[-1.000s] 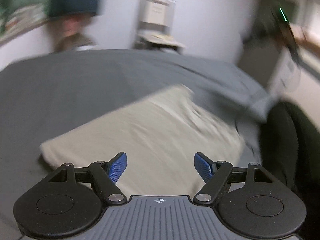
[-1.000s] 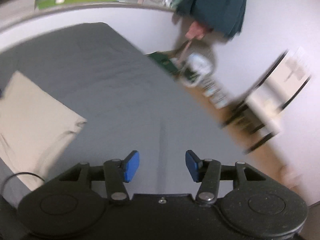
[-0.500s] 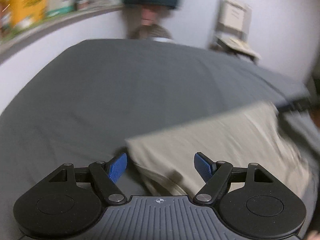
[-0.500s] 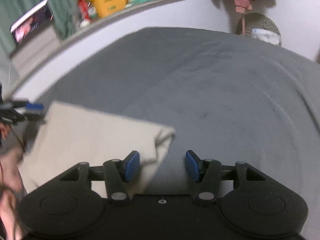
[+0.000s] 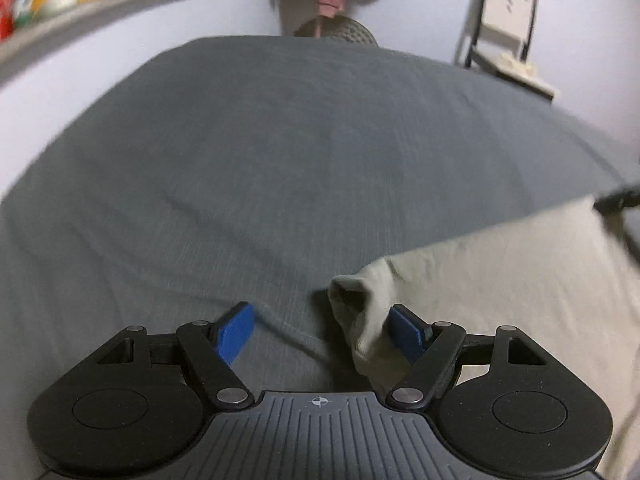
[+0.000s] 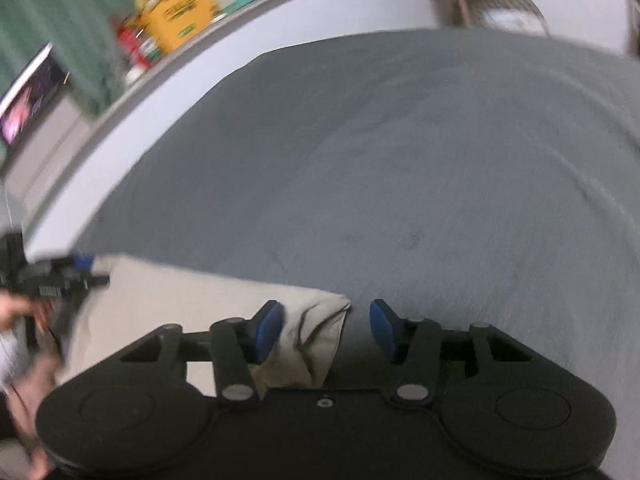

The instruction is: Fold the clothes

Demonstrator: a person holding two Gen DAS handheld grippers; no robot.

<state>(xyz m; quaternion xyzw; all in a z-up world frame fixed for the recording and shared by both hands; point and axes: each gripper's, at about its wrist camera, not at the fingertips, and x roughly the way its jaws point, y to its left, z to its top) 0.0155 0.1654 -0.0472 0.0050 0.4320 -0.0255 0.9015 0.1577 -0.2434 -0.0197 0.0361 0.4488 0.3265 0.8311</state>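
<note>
Bedspread [image 5: 280, 152], grey, fills both wrist views; on it lies a beige garment [image 5: 500, 280], folded flat, at the near edge of the bed. Left gripper [image 5: 322, 330]: jaws spread wide, angled down over the garment's left corner; the corner's open hem lies between the blue pads [image 5: 236, 330], just beside the right-hand pad, with no pad seen pressing on it. Right gripper [image 6: 326, 330]: jaws closing, with the garment's right corner [image 6: 316, 328] between them, beside the left-hand pad and apart from the other; no pinch is visible. In the right wrist view the left gripper appears, blurred, at the garment's far left corner, held by a hand [image 6: 24, 312]. Behind the bed: a white wall, a shelf with a yellow box [image 6: 184, 12], and a chair [image 5: 504, 36].
</note>
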